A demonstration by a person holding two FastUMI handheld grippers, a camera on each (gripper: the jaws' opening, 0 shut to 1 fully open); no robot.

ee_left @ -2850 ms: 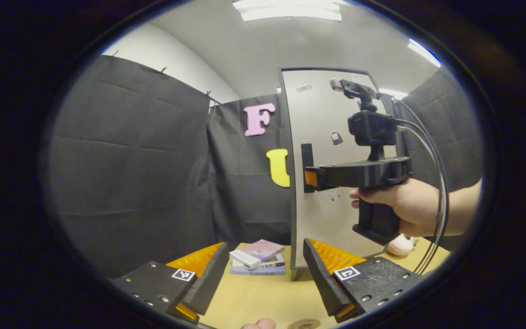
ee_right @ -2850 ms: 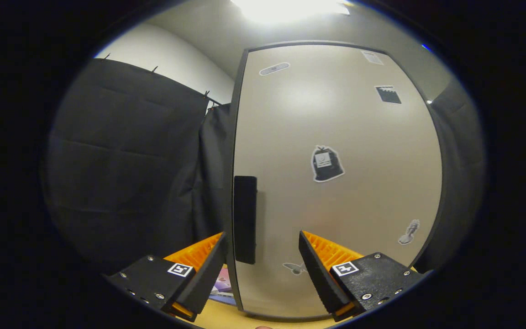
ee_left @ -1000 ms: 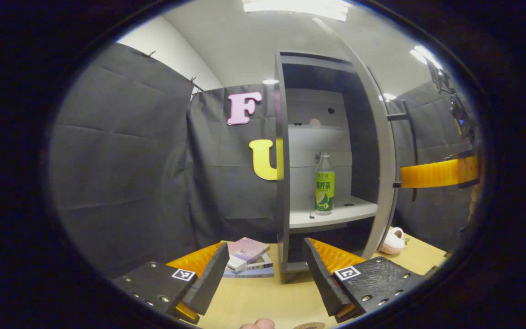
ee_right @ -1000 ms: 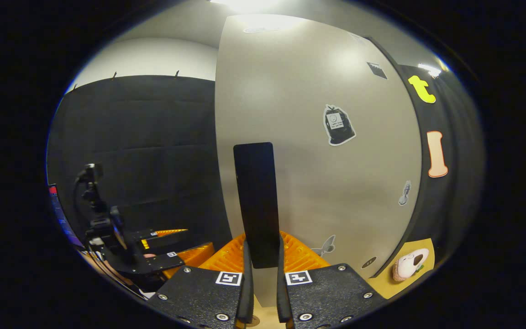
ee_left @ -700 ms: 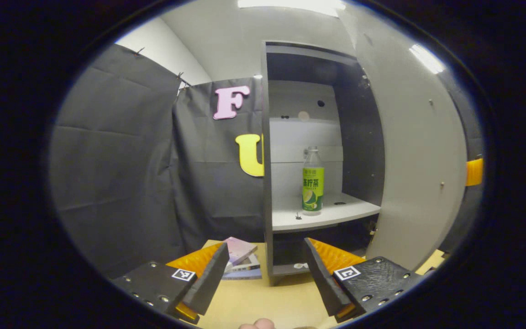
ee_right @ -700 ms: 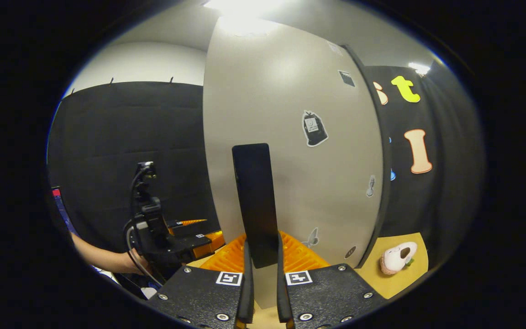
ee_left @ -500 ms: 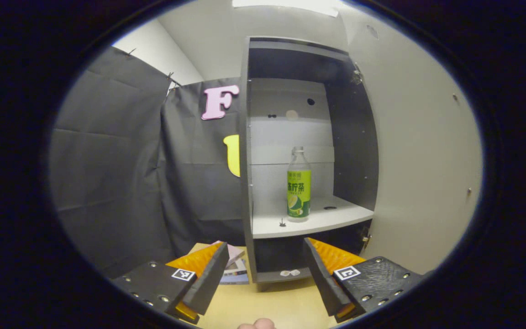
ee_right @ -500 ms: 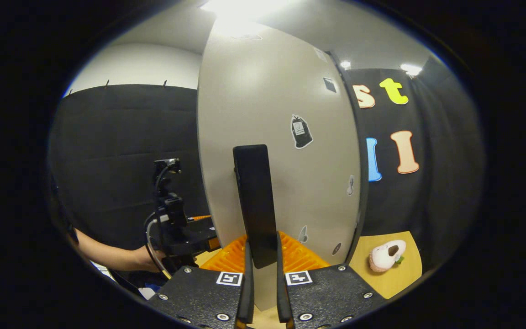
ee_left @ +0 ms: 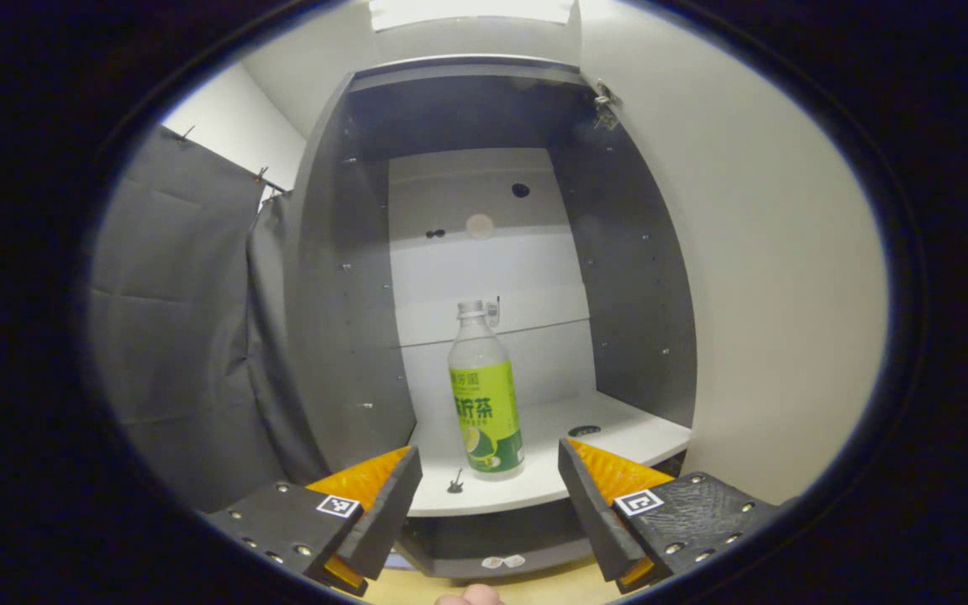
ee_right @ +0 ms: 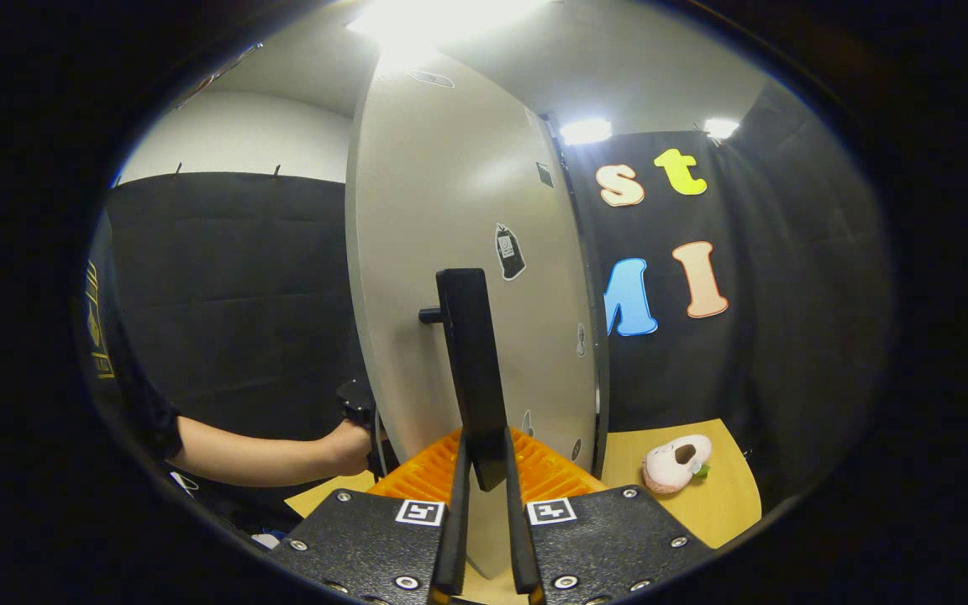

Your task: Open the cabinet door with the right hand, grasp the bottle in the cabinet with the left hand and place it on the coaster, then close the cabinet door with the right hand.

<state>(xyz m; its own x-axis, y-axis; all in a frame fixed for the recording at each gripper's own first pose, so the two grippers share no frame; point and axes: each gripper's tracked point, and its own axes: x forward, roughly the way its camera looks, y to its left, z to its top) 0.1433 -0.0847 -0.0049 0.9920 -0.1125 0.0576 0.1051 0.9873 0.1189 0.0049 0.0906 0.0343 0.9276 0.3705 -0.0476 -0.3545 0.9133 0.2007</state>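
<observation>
Door open, bottle ahead.
My right gripper clamps the door handle; my left gripper gapes empty, bottle mid-frame.

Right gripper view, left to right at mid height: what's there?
Person's forearm → door handle held in the right gripper → cabinet door edge → plush toy on the table.

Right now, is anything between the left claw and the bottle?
No. In the left gripper view, only bare white shelf separates the open left claw from the upright bottle.
</observation>
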